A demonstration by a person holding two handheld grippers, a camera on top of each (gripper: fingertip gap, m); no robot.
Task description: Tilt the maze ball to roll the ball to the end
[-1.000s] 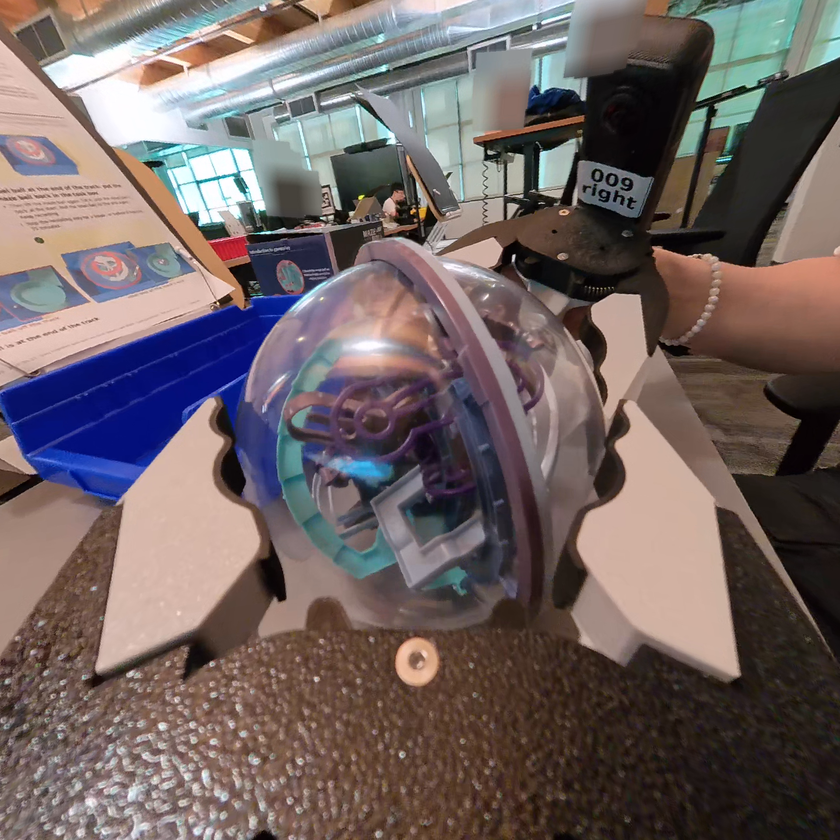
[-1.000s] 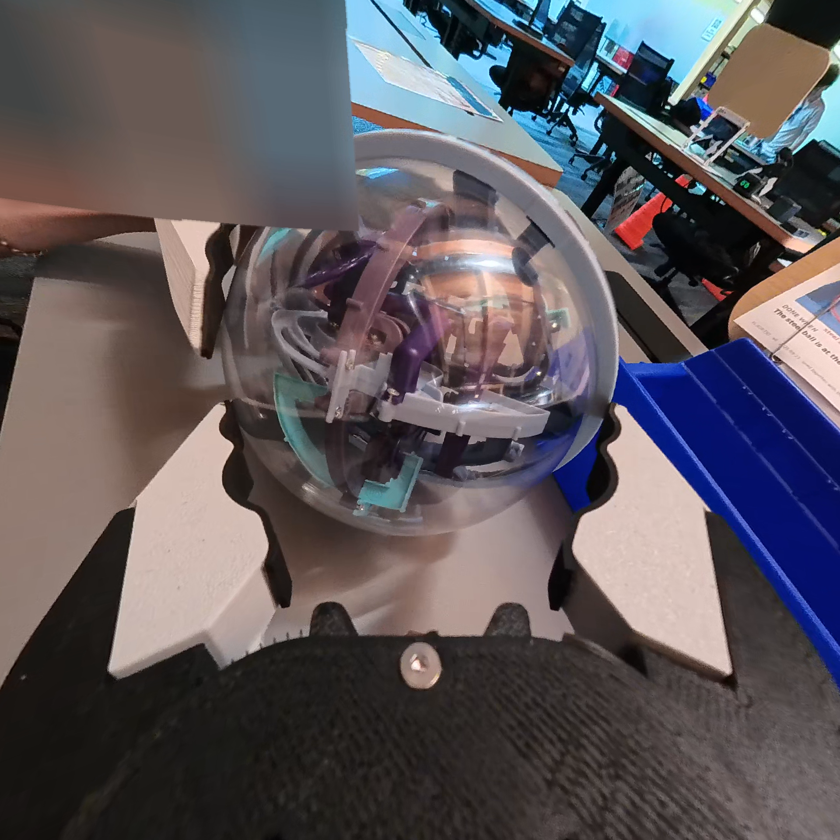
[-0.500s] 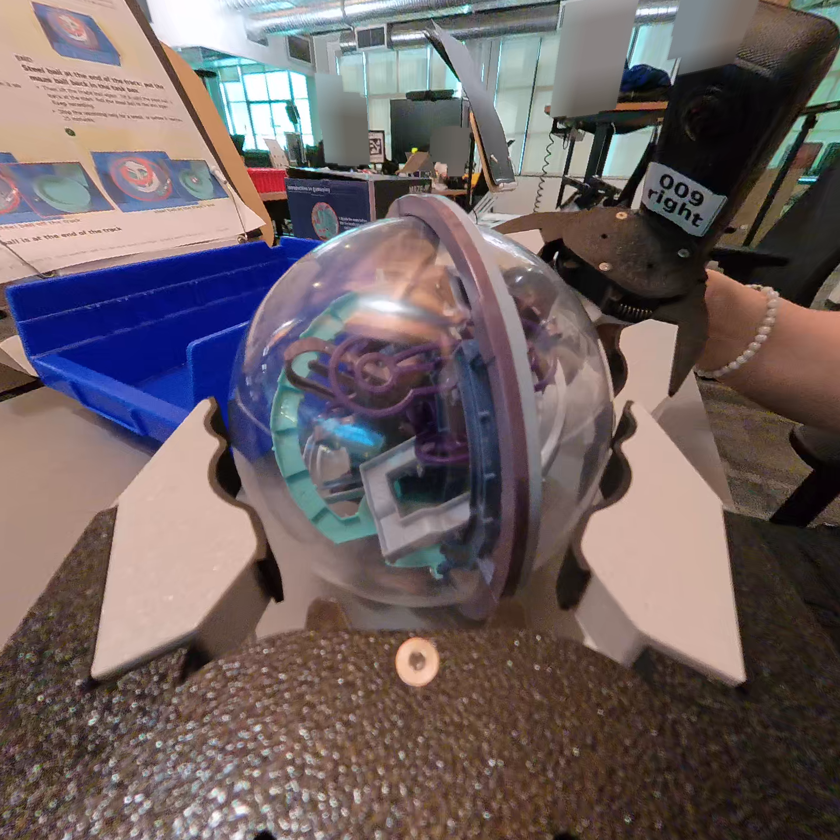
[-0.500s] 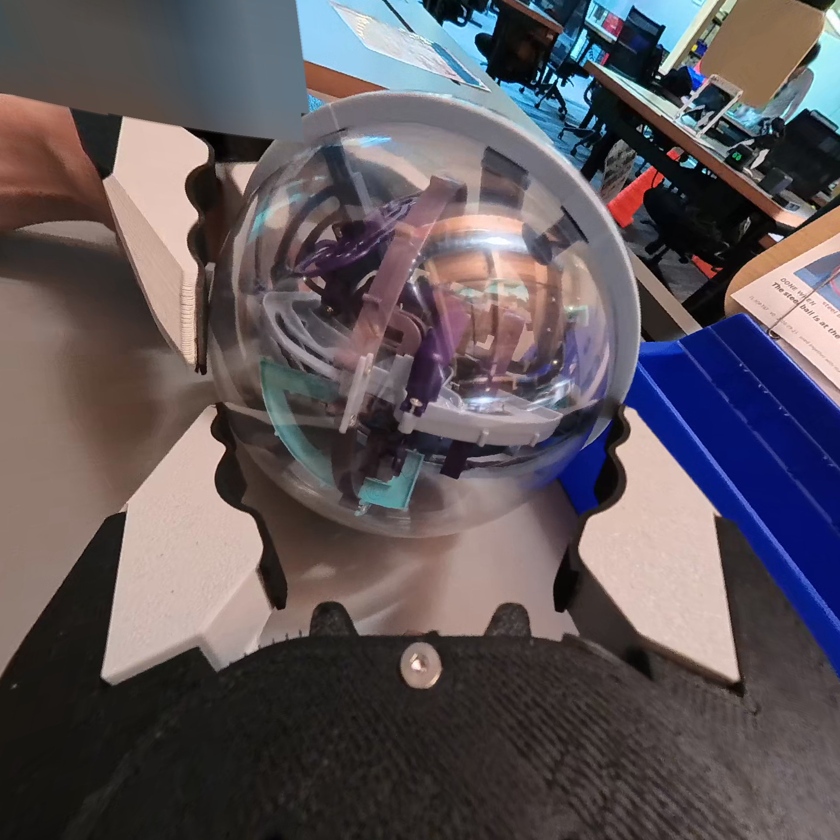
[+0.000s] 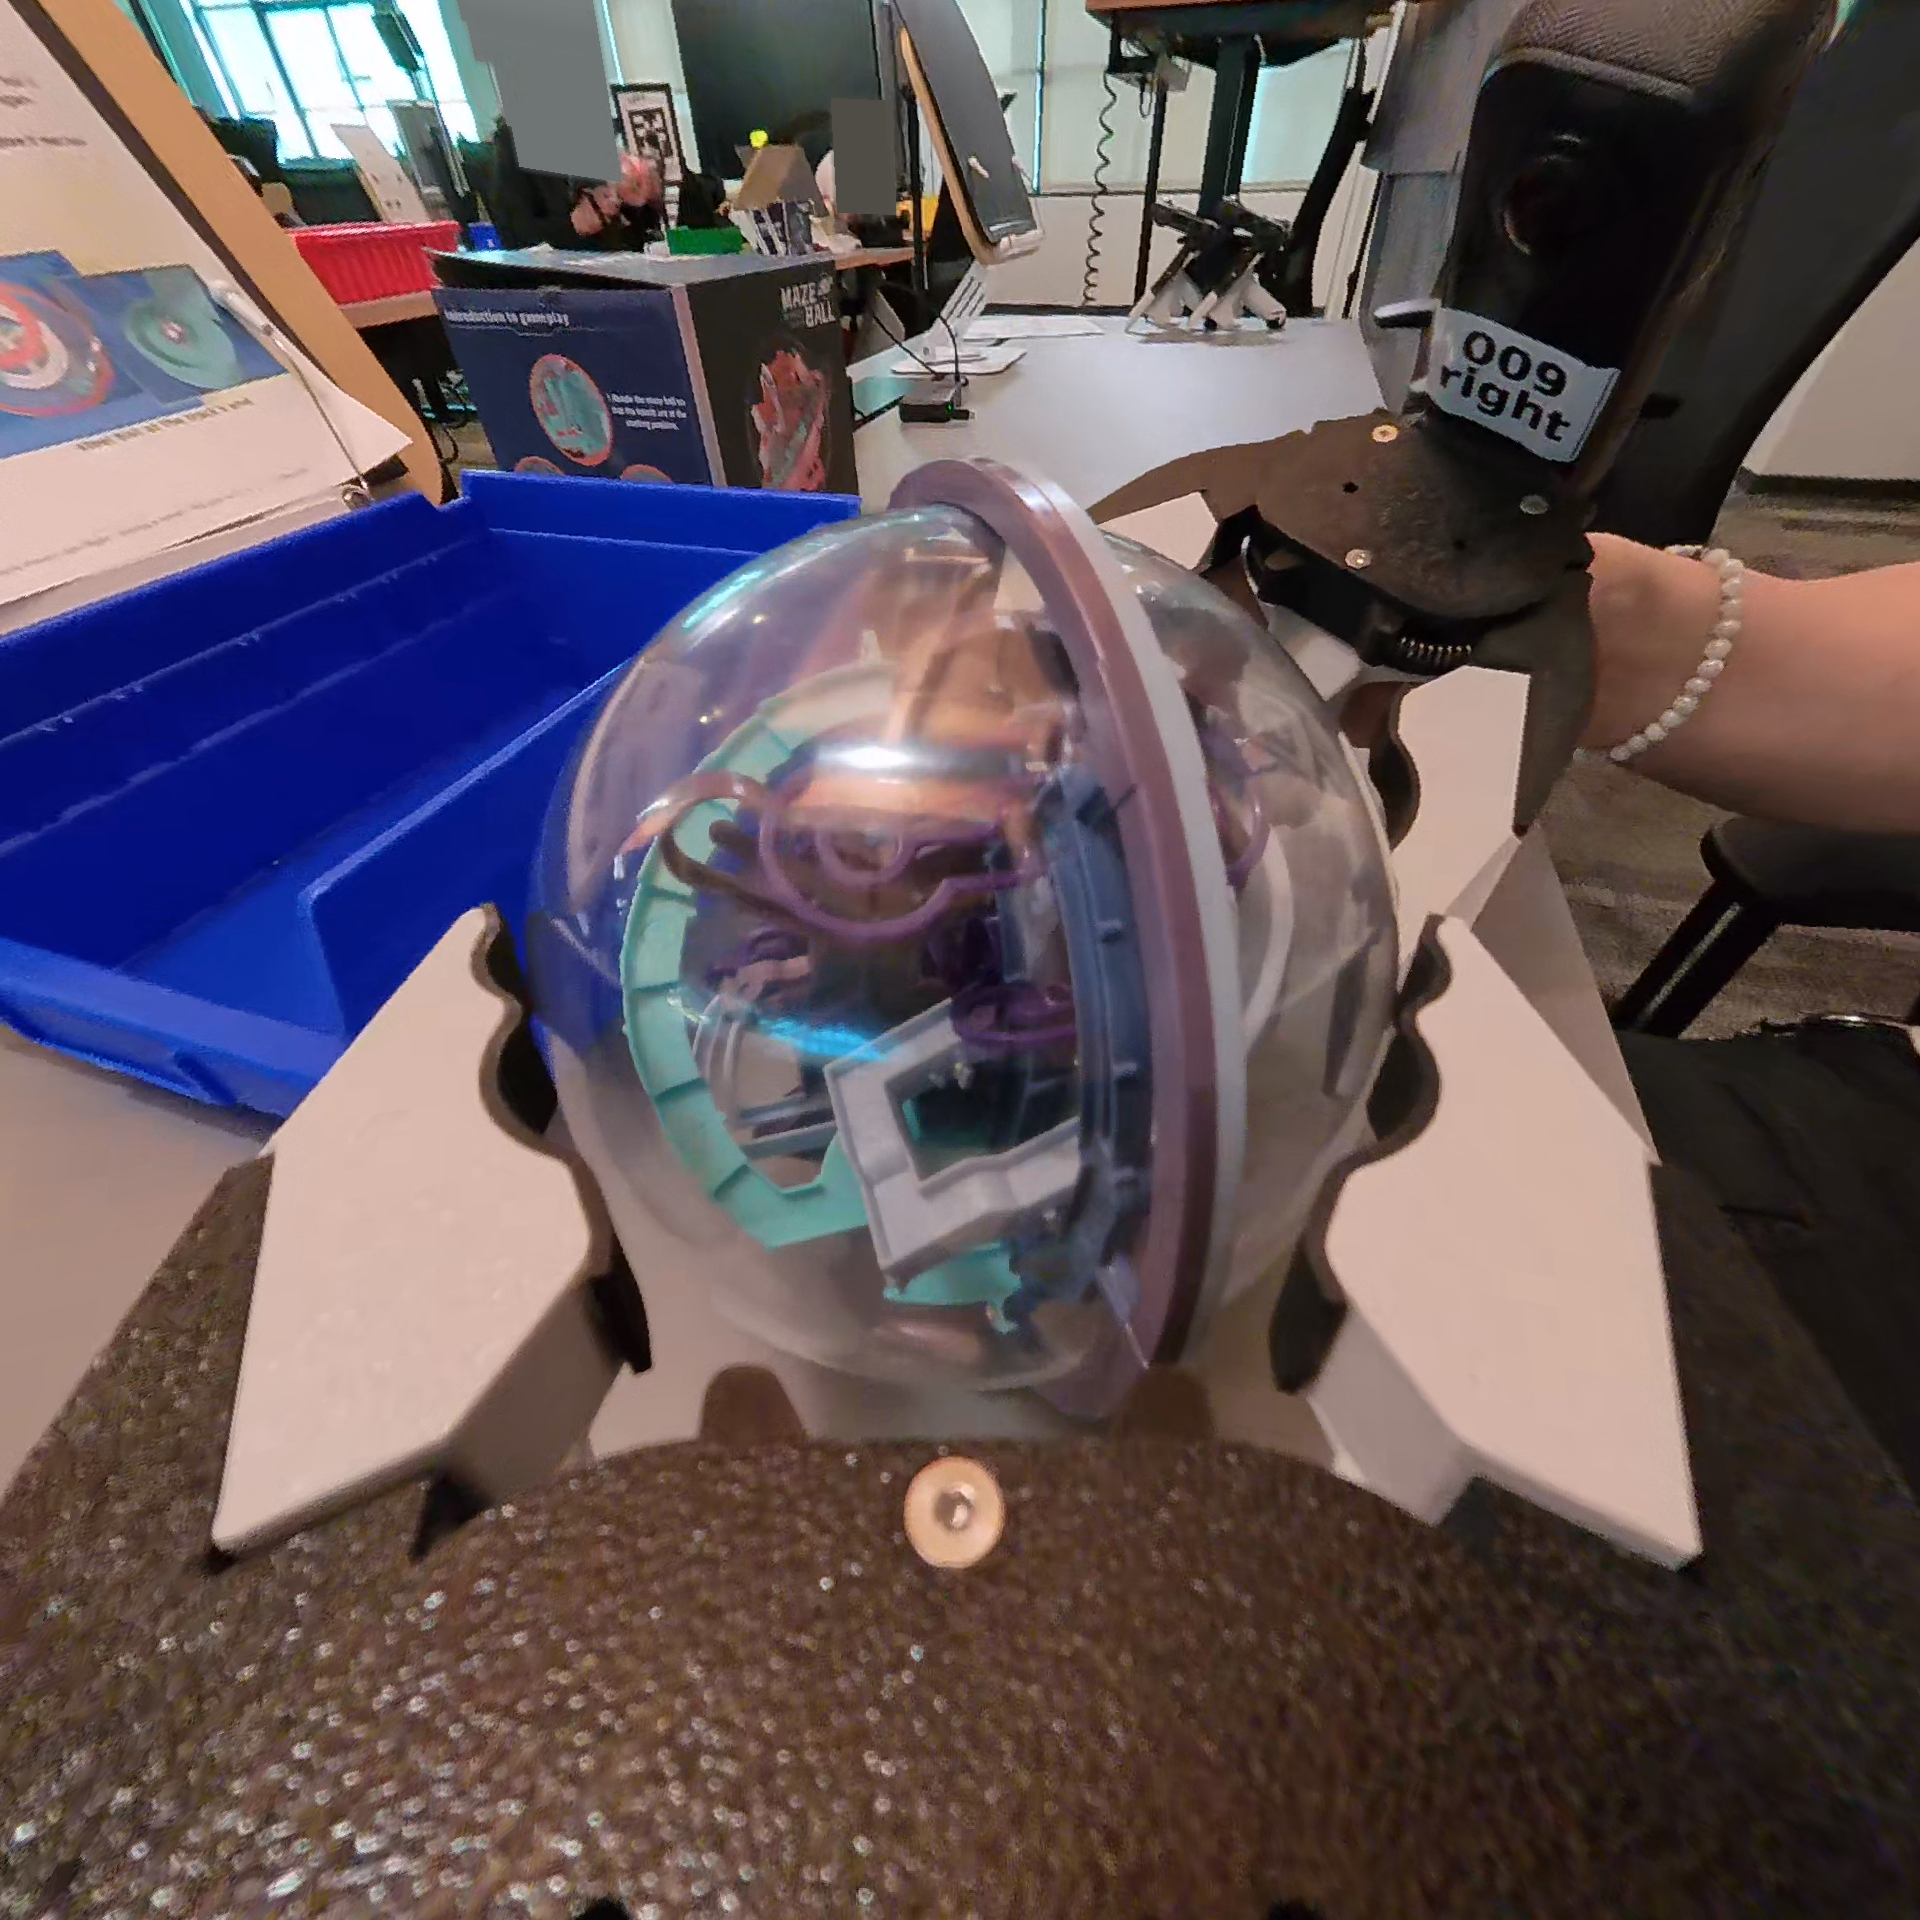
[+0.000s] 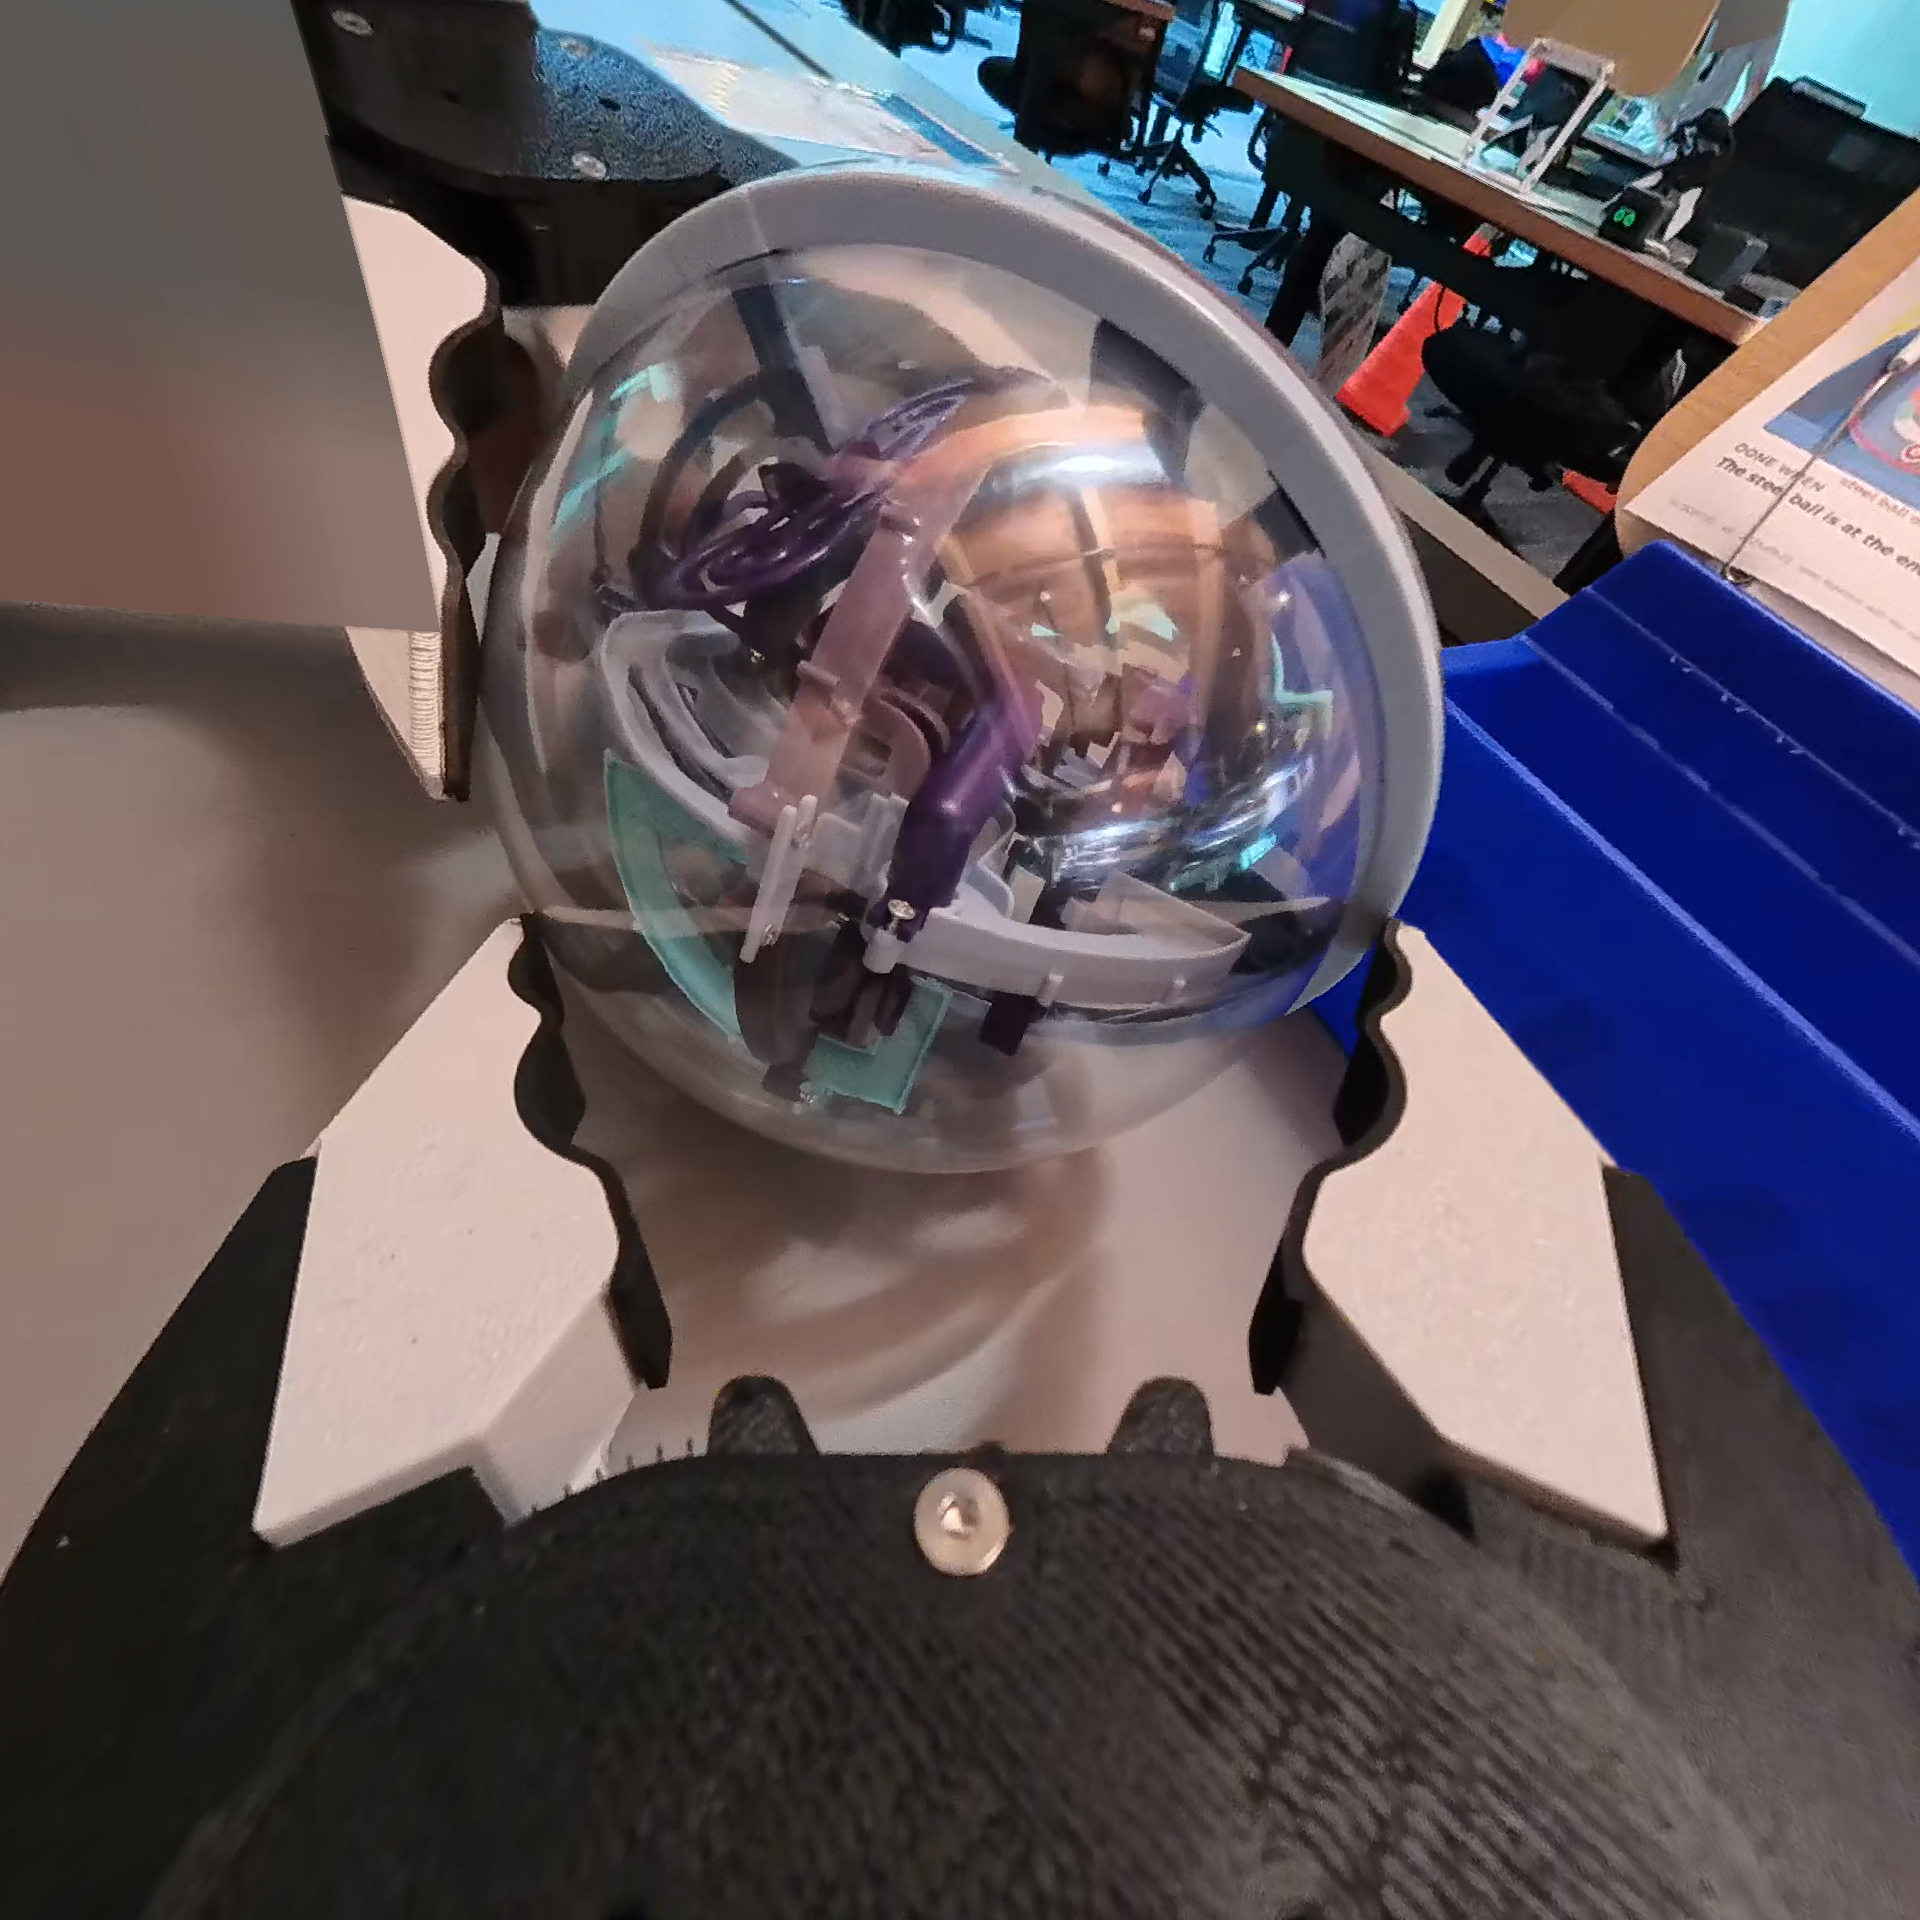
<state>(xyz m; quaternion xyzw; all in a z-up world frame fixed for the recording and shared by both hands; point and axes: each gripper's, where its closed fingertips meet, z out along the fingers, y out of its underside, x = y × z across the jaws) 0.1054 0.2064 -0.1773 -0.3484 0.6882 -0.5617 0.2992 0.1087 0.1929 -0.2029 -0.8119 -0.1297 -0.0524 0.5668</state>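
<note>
Above the grey table (image 6: 156, 883), both grippers, left (image 5: 961, 1039) and right (image 6: 956, 997), clamp the clear maze ball (image 5: 966, 966), mid-tilt; next comes a gentle, steady roll.

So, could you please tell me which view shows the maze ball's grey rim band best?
The right wrist view: the grey rim band arcs openly over the maze ball, nearly face on. The left wrist view shows the band only edge-on, as a narrow purplish-grey strip.

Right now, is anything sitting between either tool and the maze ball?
Nothing visible. The left tool and right tool each have their pads directly against the clear maze ball. The blue bin sits beside it.
</note>
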